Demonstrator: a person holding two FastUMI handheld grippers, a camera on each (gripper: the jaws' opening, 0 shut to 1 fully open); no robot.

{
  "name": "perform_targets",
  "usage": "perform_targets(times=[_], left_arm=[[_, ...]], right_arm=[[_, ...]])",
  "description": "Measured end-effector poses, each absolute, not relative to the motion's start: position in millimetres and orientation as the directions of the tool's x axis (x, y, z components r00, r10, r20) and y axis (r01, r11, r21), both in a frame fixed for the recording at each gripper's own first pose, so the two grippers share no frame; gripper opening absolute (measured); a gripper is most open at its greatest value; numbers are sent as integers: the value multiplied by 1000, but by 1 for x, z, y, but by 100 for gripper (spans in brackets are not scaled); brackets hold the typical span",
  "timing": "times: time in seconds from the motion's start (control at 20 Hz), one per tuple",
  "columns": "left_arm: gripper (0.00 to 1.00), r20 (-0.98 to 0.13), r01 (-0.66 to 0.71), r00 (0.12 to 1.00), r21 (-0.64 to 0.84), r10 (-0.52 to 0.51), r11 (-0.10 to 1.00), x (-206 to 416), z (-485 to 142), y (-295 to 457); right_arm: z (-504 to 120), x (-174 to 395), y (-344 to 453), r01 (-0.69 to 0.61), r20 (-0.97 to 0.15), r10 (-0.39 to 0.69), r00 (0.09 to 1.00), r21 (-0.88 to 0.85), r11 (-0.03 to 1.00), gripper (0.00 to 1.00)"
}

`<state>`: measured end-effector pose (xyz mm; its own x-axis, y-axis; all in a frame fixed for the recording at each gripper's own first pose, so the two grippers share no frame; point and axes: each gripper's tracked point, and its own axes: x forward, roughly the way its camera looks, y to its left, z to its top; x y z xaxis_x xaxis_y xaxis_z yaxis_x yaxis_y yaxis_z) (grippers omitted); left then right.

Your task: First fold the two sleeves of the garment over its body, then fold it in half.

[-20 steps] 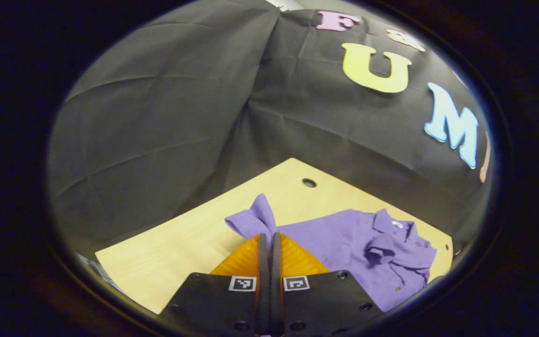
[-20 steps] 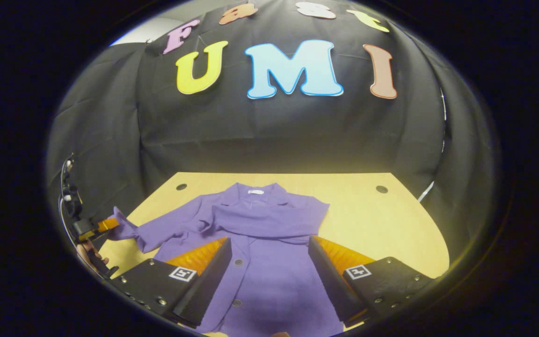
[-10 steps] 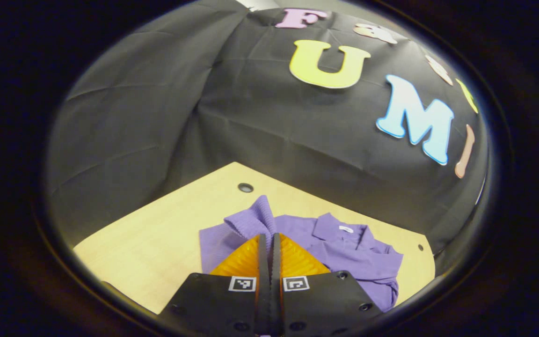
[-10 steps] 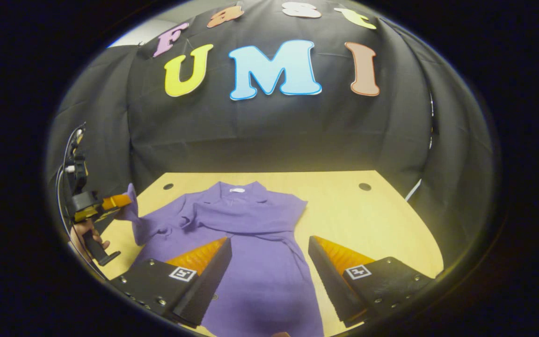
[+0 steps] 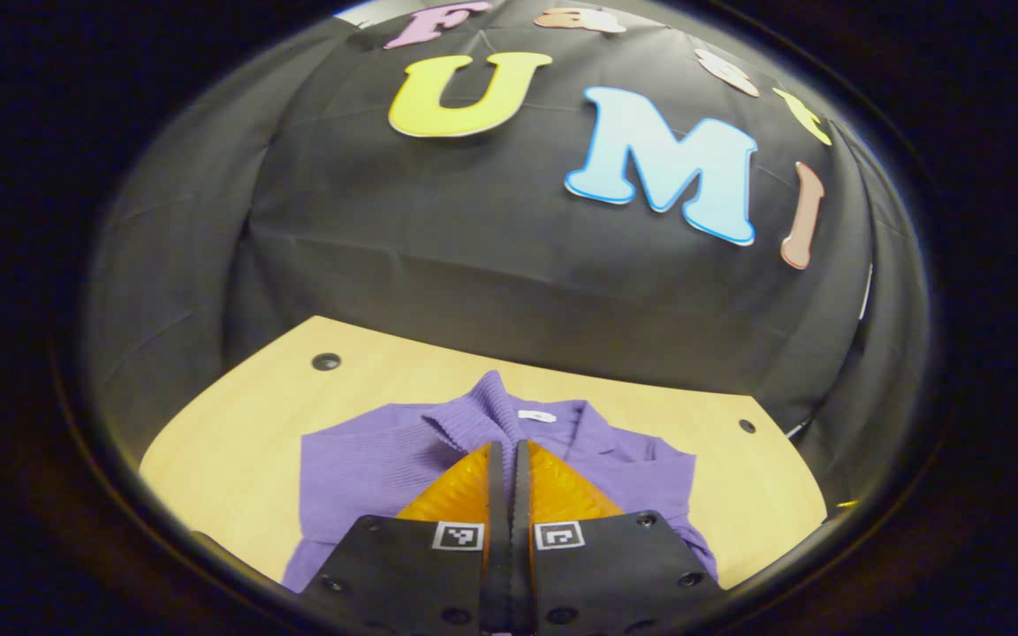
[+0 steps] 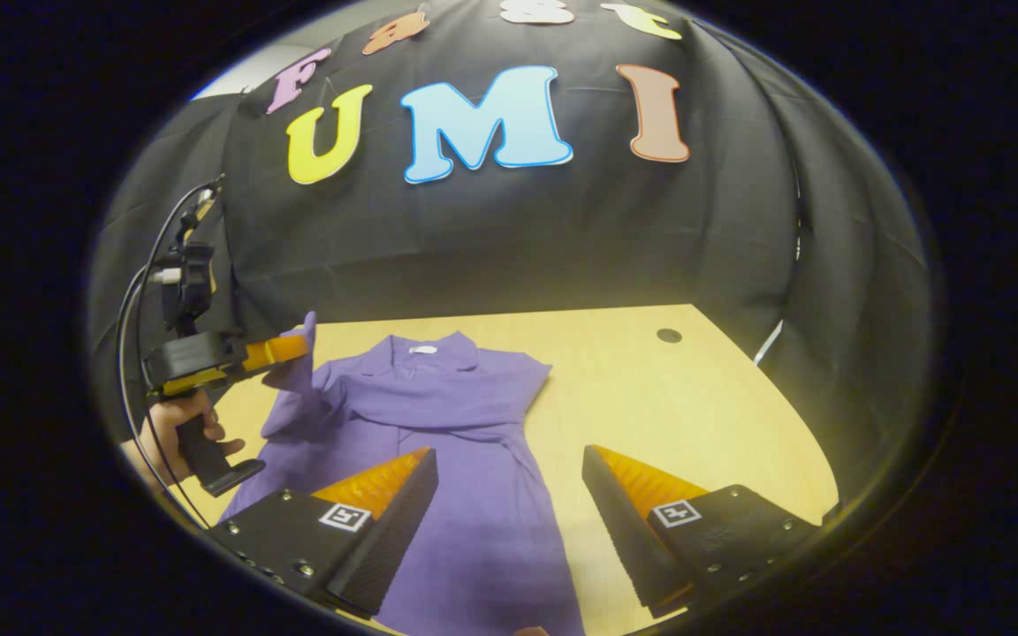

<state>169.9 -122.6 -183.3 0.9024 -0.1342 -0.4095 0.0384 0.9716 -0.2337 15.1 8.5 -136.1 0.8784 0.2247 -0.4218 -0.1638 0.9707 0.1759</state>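
A purple button-up garment (image 6: 447,442) lies collar-away on the wooden table (image 6: 695,406). One sleeve (image 6: 465,408) is folded across its chest. My left gripper (image 5: 507,446) is shut on the ribbed cuff (image 5: 482,402) of the other sleeve. In the right gripper view that left gripper (image 6: 297,346) holds the cuff (image 6: 304,353) lifted above the garment's left side, a hand (image 6: 175,424) on its grip. My right gripper (image 6: 509,464) stands open over the lower body of the garment, fingers apart, nothing between them.
The table has small round holes near its far corners (image 6: 669,336) (image 5: 326,361). Bare wood lies to the right of the garment (image 6: 650,389). A black cloth wall closes in behind the table. Cables (image 6: 147,291) hang from the left gripper.
The left gripper has lifted the sleeve cuff and carried it inward over the garment's body. The right gripper has drifted slightly and stays open.
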Motion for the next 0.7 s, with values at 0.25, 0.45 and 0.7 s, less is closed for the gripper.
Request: perform_targets(times=[0.25, 0.45, 0.7], left_arm=[[7, -428, 125, 882, -189, -197, 974, 184, -197, -201], [7, -459, 164, 861, -153, -217, 975, 188, -217, -241], [7, -517, 227, 817, -120, -256, 966, 190, -242, -274]], right_arm=[[-153, 14, -21, -149, -439, 212, 873, 174, 973, 99], [-161, 15, -37, -180, -435, 226, 872, 144, 973, 100], [-171, 14, -52, -188, -440, 231, 868, 140, 972, 99]])
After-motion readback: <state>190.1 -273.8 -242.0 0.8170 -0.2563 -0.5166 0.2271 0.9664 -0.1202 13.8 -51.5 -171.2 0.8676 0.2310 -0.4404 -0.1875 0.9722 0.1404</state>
